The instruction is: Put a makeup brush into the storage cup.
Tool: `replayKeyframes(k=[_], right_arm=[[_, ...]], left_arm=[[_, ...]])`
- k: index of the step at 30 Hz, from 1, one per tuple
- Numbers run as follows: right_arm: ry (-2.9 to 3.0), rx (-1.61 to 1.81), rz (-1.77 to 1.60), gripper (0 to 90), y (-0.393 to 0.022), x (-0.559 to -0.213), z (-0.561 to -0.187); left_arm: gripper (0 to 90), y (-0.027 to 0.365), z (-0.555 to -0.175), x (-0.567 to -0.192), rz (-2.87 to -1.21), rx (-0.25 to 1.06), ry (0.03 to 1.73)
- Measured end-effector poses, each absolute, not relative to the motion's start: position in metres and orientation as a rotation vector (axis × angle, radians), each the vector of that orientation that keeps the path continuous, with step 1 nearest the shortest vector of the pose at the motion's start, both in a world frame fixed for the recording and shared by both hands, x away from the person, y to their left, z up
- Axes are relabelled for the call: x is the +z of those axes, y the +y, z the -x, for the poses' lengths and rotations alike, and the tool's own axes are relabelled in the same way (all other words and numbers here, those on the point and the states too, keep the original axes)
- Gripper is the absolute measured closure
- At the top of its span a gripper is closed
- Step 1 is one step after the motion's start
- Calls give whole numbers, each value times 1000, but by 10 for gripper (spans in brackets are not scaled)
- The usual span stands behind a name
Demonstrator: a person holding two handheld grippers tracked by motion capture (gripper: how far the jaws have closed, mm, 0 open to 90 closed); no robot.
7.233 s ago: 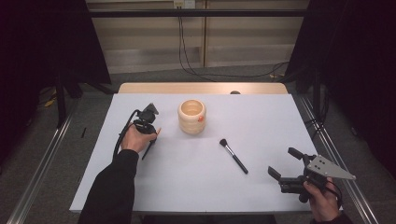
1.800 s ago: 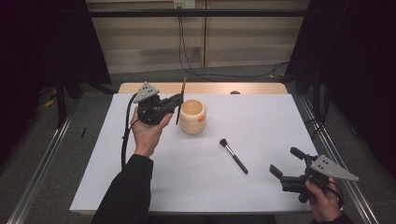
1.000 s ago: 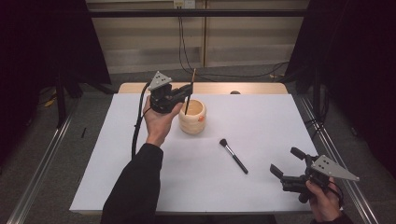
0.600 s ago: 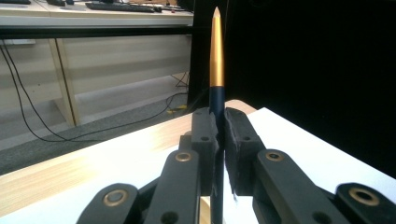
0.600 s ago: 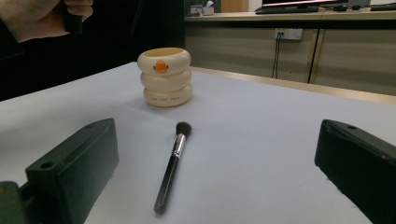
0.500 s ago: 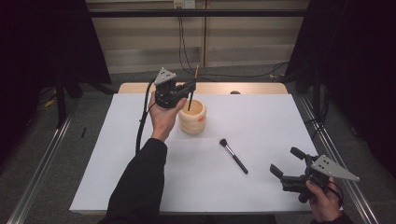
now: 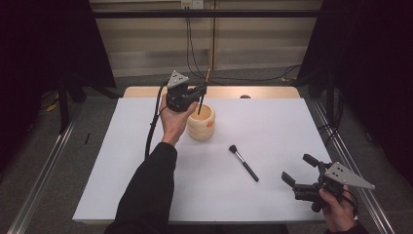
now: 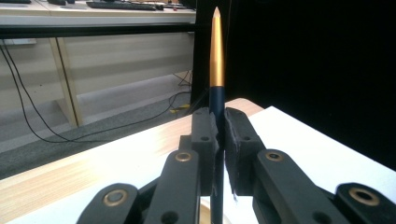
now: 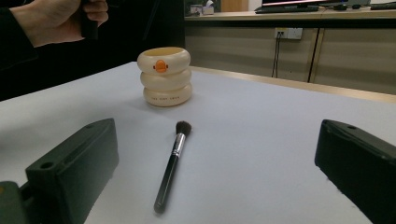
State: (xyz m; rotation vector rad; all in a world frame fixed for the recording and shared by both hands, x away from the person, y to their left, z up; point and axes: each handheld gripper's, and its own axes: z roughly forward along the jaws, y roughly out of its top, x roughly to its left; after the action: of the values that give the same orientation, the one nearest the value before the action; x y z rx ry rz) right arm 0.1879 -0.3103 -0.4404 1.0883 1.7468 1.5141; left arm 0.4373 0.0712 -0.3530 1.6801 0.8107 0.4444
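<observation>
A white sheet is covering the desk (image 7: 272, 122), with a strip of bare wood showing along its far edge and dark curtains hanging at both sides of the room.

In the high view, the left hand-held gripper (image 7: 198, 93) is hovering at about 11 o'clock from the desk's middle, directly over the cream cup (image 7: 201, 122), and it is clamping a thin pencil-like stick (image 7: 200, 103) that is hanging upright, its lower end dipping into the cup's mouth (how deep it reaches cannot be told). A makeup brush (image 7: 243, 163) is lying flat near the middle of the sheet, at about 4 o'clock from the cup and well apart from it, bristles pointing toward the cup. The right hand-held gripper (image 7: 298, 170) is waiting at about 4 o'clock near the desk's corner, its jaws standing wide with nothing between them.

In the left gripper view, the two black jaws are pressing tight on the stick (image 8: 216, 93), whose dark blue shaft is passing into a gold part that is tapering to a point at 12 o'clock.

In the right gripper view, the jaws are framing the brush (image 9: 172, 164) on the sheet, wide apart and touching nothing. Beyond it, at 11 o'clock, the ribbed cup (image 9: 166, 77) with an orange duck mark is standing upright, and the person's other hand (image 9: 65, 18) is showing above it.
</observation>
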Motion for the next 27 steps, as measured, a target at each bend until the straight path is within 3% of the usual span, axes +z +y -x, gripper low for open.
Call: replayKeyframes(k=[27], right_arm=[[1747, 1512, -1094, 0, -310, -441, -188]], left_arm=[[834, 71, -446, -384, -1713, 429, 847]])
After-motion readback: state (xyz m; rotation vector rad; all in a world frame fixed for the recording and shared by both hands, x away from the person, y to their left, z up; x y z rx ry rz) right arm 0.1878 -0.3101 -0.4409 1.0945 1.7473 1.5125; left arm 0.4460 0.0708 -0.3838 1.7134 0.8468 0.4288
